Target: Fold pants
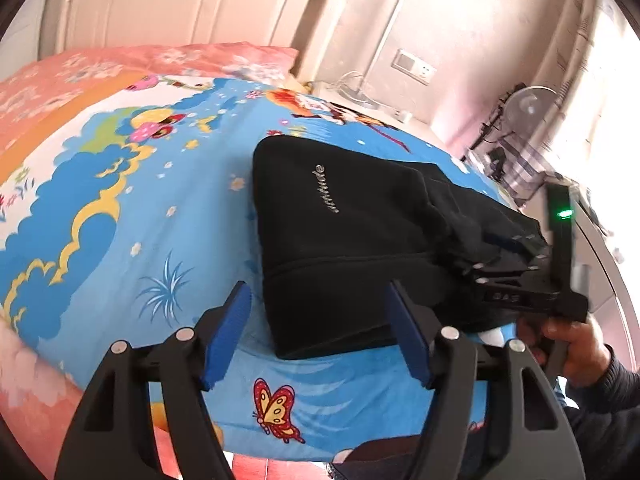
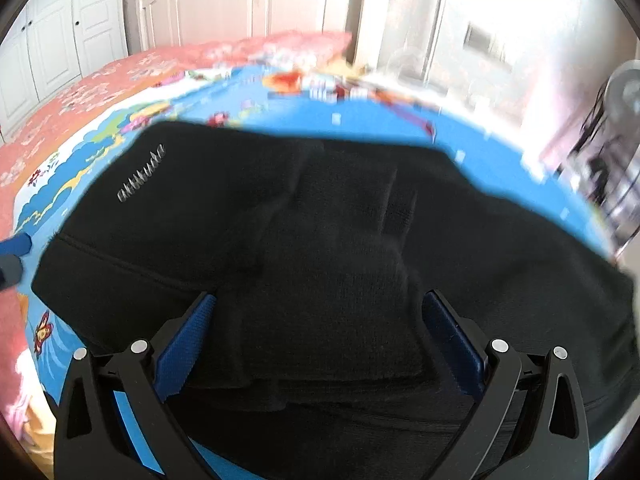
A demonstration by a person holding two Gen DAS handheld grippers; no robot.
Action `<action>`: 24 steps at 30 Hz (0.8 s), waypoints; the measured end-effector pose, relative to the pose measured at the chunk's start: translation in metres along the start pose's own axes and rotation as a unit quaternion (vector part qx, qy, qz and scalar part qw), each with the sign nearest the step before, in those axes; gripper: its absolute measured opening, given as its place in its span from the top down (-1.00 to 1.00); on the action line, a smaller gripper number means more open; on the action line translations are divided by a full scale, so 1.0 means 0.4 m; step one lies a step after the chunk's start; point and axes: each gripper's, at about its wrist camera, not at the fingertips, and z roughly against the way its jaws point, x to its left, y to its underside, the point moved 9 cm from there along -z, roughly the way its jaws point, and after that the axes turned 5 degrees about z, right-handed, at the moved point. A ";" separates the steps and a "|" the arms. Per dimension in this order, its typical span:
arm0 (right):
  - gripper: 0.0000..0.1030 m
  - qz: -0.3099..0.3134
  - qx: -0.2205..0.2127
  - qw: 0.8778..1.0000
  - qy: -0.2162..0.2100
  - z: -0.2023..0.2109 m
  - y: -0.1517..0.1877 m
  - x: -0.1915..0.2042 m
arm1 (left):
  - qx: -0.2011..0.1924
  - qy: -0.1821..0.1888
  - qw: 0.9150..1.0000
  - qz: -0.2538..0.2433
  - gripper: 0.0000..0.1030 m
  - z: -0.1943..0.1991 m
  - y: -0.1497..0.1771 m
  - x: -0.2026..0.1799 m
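Observation:
The black pants lie folded in a thick bundle on the blue cartoon bedsheet, with a small silver logo on top. My left gripper is open, its blue pads either side of the bundle's near left corner, just above it. My right gripper is open, low over the pants, with black cloth between and under its pads. In the left wrist view the right gripper sits at the bundle's right end, held by a hand.
A pink floral cover lies beyond and left of the sheet. A white headboard and wardrobe stand at the back. A fan and clutter stand to the right of the bed. The bed's near edge runs below the butterfly print.

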 end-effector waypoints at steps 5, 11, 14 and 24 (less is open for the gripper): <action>-0.90 0.037 -0.054 0.998 -0.015 0.054 -0.090 0.067 | 0.009 0.030 0.996 0.088 -0.22 -0.070 0.026 0.030; -0.90 0.017 0.018 1.000 -0.018 -0.077 -0.063 0.065 | 0.010 0.026 0.996 0.081 0.13 -0.075 0.050 0.033; -0.91 0.025 0.017 0.999 -0.020 -0.090 -0.046 0.073 | 0.006 0.020 0.998 0.059 0.11 -0.064 0.034 0.025; -0.92 0.025 0.019 0.999 -0.018 -0.094 -0.036 0.079 | -0.055 0.015 0.998 0.010 0.01 -0.076 -0.241 -0.012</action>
